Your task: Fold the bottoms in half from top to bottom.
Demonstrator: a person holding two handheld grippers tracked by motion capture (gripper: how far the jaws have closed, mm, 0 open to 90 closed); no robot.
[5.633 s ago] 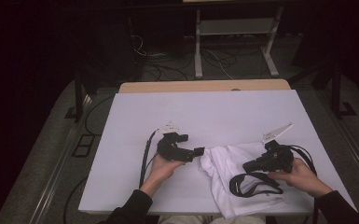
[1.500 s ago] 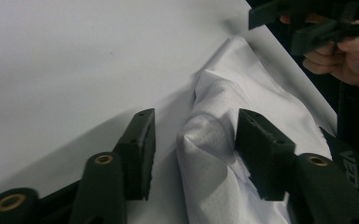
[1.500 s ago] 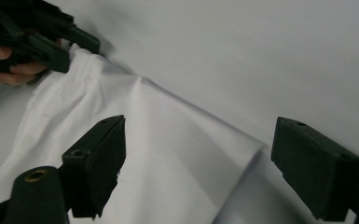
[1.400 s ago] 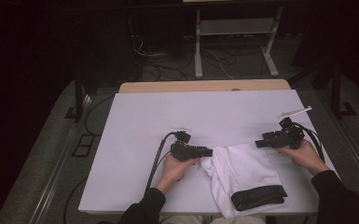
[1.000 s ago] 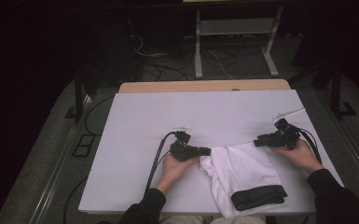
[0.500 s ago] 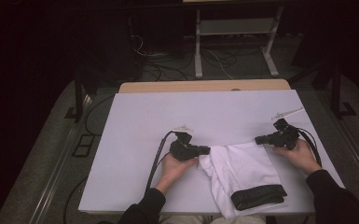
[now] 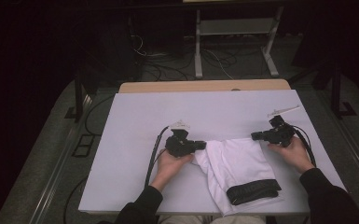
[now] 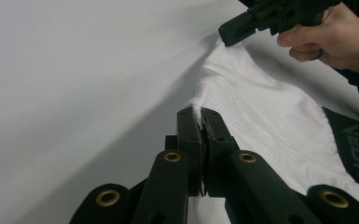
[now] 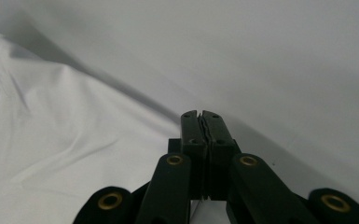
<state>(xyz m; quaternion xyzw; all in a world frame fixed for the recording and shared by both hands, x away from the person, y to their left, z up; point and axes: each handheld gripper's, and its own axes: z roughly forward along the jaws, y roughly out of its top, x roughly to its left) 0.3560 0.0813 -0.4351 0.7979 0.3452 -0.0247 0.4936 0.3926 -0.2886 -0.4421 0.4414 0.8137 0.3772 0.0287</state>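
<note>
A white garment [image 7: 235,161] with a black waistband [image 7: 254,190] lies spread on the white table [image 7: 205,107], the waistband toward the front edge. My left gripper [image 7: 204,145] is shut on the garment's far left corner, and white cloth shows pinched between its jaws in the left gripper view [image 8: 200,116]. My right gripper [image 7: 254,136] is shut at the far right corner, where the cloth [image 8: 270,121] rises to its tip [image 8: 226,35]. The right gripper view shows the closed jaws [image 9: 200,116] with the garment [image 9: 51,130] running off to their left. The far edge is stretched between both grippers.
A wooden board edge [image 7: 205,86] borders the table's far side. Beyond it on the dark floor stand a metal frame [image 7: 233,28] and loose cables [image 7: 168,70]. The left gripper's cable [image 7: 151,154] trails toward the front edge. Bare table lies left and far.
Since 5.6 s ago the right gripper left the waistband and went up and right to the far corner; the bunched garment is now spread. In the last half second almost nothing moved.
</note>
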